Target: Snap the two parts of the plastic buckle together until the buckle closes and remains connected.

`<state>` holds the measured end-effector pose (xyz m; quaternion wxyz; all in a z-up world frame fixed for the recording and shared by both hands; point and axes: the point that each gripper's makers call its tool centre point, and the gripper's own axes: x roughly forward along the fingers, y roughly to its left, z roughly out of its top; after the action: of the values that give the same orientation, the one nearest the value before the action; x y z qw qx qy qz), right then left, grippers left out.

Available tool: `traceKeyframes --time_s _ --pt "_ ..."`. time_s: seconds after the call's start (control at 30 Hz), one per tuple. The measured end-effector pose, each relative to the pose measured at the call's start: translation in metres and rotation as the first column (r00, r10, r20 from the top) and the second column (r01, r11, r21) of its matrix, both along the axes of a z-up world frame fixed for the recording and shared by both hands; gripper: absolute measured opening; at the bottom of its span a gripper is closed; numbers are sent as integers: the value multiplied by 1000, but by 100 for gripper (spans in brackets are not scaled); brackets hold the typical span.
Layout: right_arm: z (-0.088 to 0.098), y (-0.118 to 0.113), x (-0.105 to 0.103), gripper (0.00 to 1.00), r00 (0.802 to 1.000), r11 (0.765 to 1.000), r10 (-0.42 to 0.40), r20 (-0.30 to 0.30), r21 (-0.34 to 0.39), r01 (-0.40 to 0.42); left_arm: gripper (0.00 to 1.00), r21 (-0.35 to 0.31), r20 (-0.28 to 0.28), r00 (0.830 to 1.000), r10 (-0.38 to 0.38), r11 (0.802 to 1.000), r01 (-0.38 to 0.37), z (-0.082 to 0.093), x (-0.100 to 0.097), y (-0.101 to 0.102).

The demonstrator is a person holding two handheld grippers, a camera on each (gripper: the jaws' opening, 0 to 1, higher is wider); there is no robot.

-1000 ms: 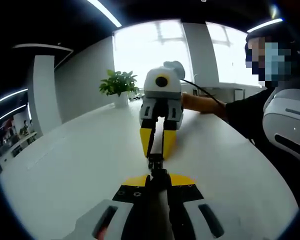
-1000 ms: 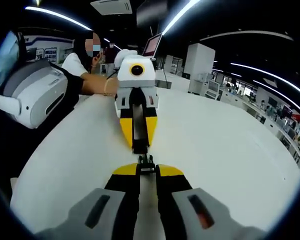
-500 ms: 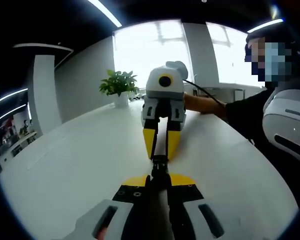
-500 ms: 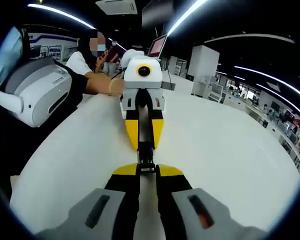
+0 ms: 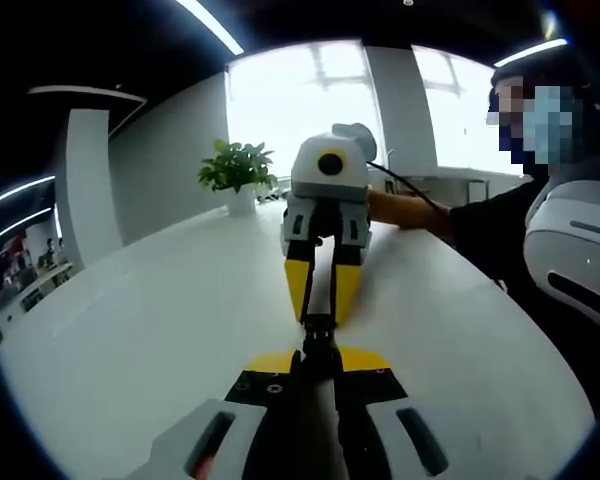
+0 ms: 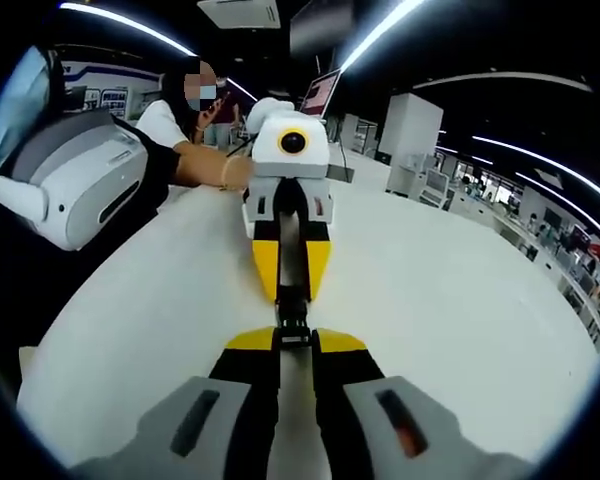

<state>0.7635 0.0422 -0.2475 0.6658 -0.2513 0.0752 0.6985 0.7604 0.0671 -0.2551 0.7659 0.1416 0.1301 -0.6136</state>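
Over the white bench (image 5: 130, 330) the two tools face each other tip to tip. In the left gripper view a potted plant (image 5: 236, 170) stands at the far end of the bench by the bright window. The left gripper (image 5: 317, 352) rises from the bottom, its fingers pressed together on one black half of the buckle (image 5: 318, 335). Straight ahead the right gripper (image 5: 321, 318) points back at it, yellow fingers (image 5: 299, 285) closed on the other half, so the two halves meet end to end between the tips, just above the bench. Whether they have latched I cannot tell. Further right sits the person's sleeve (image 5: 500, 225) in black.

In the right gripper view a white padded shoulder piece (image 6: 75, 180) is at the left, and beyond it a second person (image 6: 175, 125) sits at the bench edge. In the middle the left gripper (image 6: 289, 300) faces the camera, and the right gripper (image 6: 292, 345) pinches its buckle (image 6: 290, 322) half against it.
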Motion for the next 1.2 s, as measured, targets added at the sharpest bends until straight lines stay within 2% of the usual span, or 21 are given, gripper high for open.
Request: traceKeyframes --time_s 0.37,0.4,0.43,0.47,0.5,0.53,0.57,0.67,0.77,0.87,0.97,1.03,1.2 --pt "-1 1 -2 12 1000 1000 21 9 18 -21 12 -16 -20 1000 -4 1000 4 -1 0 0" --pt "-1 1 -3 11 1000 999 28 6 21 -28 12 -16 -20 1000 -6 1000 6 -1 0 0" --pt "2 4 -10 0 998 997 64 -6 51 -64 12 -18 -20 1000 -14 1000 14 0 -1 -1" --pt "8 8 -12 0 995 992 95 8 87 -95 12 -23 -21 999 -27 999 26 0 -5 -2" --pt "5 12 -3 0 998 994 65 -16 89 -64 12 -25 -26 999 -30 999 30 -1 -8 -4" --pt "0 8 -2 0 997 997 70 -25 47 -68 12 -24 -19 999 -30 999 30 -1 -9 -6" --pt "1 5 0 0 997 997 65 -33 34 -64 12 -19 -11 999 -32 999 32 -1 -10 -7" --pt "1 0 -11 1 997 997 75 -23 25 -75 12 -21 -11 999 -33 999 33 -1 -10 -6" --pt "1 -1 -14 1 996 996 87 -14 14 -87 12 -20 -12 999 -33 999 32 -1 -11 -6" --pt "10 -5 -13 3 995 995 97 -10 36 -97 12 -19 -10 999 -31 999 31 -1 -11 -6" --pt "18 -7 -8 6 997 996 74 17 54 -75 12 -18 -6 1000 -27 999 27 -1 -11 -6" --pt "23 -11 5 8 998 998 24 62 58 -27 12 -17 -4 1000 -23 1000 23 -1 -9 -6" --pt "16 -13 10 10 999 999 3 50 42 -5 12 -13 4 1000 -19 1000 19 -1 -10 -6"
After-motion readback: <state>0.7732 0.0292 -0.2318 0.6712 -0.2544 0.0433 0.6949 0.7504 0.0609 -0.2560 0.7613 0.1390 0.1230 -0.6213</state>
